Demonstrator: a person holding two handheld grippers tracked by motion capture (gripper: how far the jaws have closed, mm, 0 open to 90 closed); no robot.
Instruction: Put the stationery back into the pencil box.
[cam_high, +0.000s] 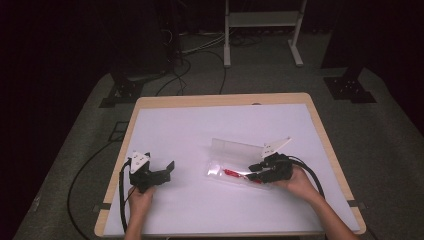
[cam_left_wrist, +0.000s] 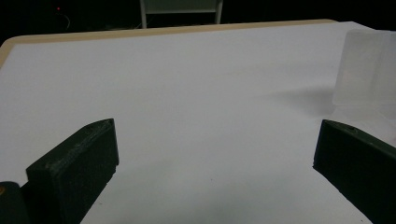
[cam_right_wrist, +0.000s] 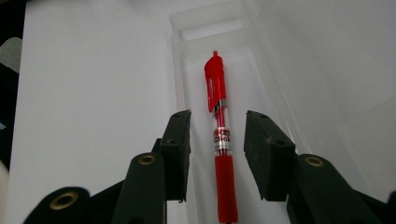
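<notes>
right gripper (cam_right_wrist: 218, 135) stood parted around the red pen (cam_right_wrist: 220, 140) lying in the clear case (cam_right_wrist: 187, 70), lid up and unclosed, while left gripper (cam_left_wrist: 215, 154) waited wide open.

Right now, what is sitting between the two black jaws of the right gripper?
A red pen lies between them in the clear plastic case, seen in the right gripper view. The right gripper stands open, its jaws clear of the pen on both sides.

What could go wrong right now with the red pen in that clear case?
The right gripper has its jaws apart on either side of the red pen, which lies in the clear case; lifting carelessly may nudge it out. The left gripper is open and away, so the light case may slide.
</notes>
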